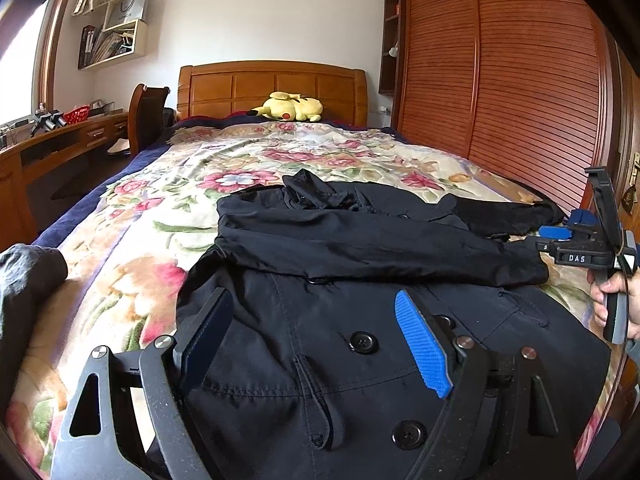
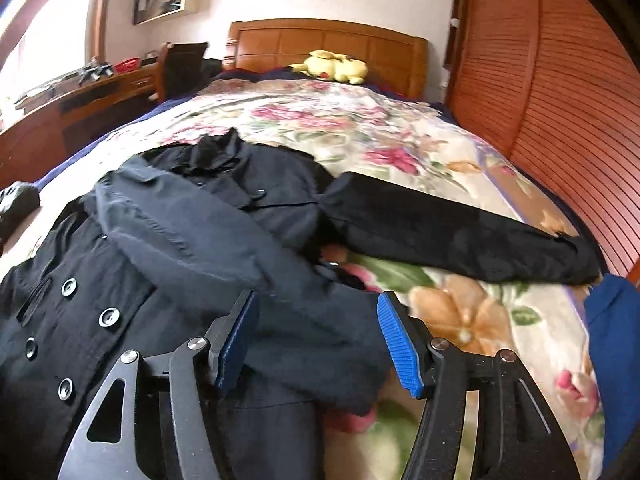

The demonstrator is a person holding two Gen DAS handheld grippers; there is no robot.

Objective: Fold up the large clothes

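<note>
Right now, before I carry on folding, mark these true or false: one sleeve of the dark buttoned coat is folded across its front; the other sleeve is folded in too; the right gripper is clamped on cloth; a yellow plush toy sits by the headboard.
1. One sleeve of the dark buttoned coat lies across its front. True.
2. The other sleeve is folded in too. False: it stretches out over the floral bedspread.
3. The right gripper is clamped on cloth. False: its jaws stand open.
4. A yellow plush toy sits by the wooden headboard. True.
</note>
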